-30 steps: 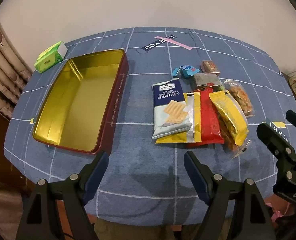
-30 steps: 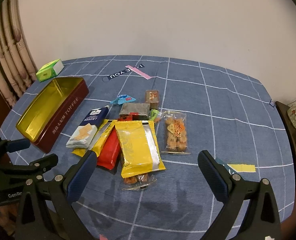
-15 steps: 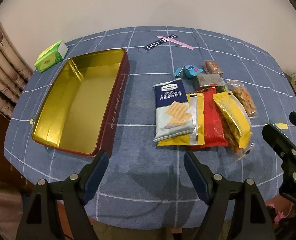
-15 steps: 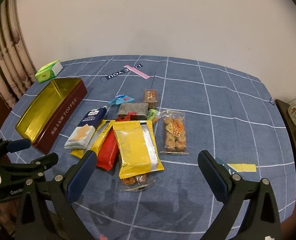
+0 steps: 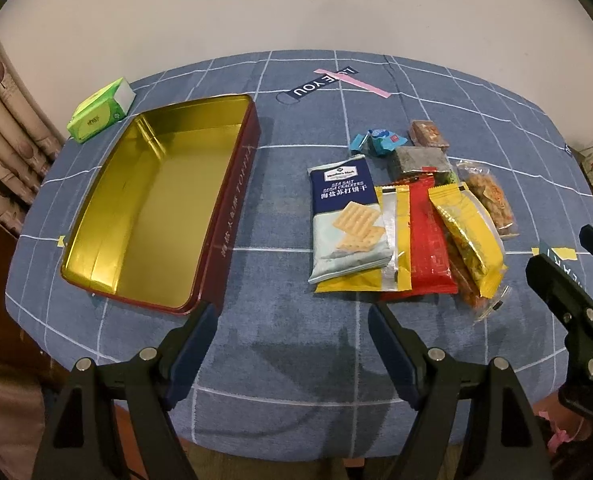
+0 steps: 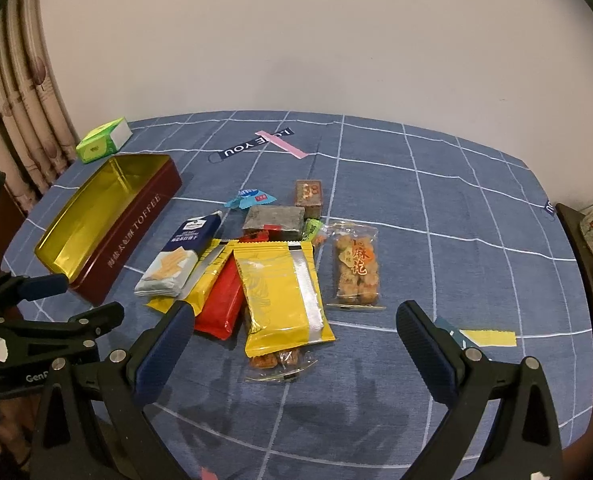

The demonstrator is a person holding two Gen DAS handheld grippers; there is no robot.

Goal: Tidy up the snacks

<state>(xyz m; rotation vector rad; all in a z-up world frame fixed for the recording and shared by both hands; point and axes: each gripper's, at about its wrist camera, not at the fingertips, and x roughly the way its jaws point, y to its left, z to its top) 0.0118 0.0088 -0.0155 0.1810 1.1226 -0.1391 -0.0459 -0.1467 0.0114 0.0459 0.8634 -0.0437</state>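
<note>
Both sets of jaws gape wide and hold nothing: the left gripper (image 5: 292,320) at the bottom centre, the right gripper (image 6: 296,320) low over the blue checked worktop (image 6: 456,208). Just past them, the snack packets (image 6: 280,280) overlap mid-frame. The open gold tin (image 5: 152,208) sits left of the pile, with a green box (image 5: 100,114) in the upper left.

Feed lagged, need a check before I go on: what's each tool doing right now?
Left tool: open, holding nothing, above the table.
Right tool: open, holding nothing, above the snacks.
</note>
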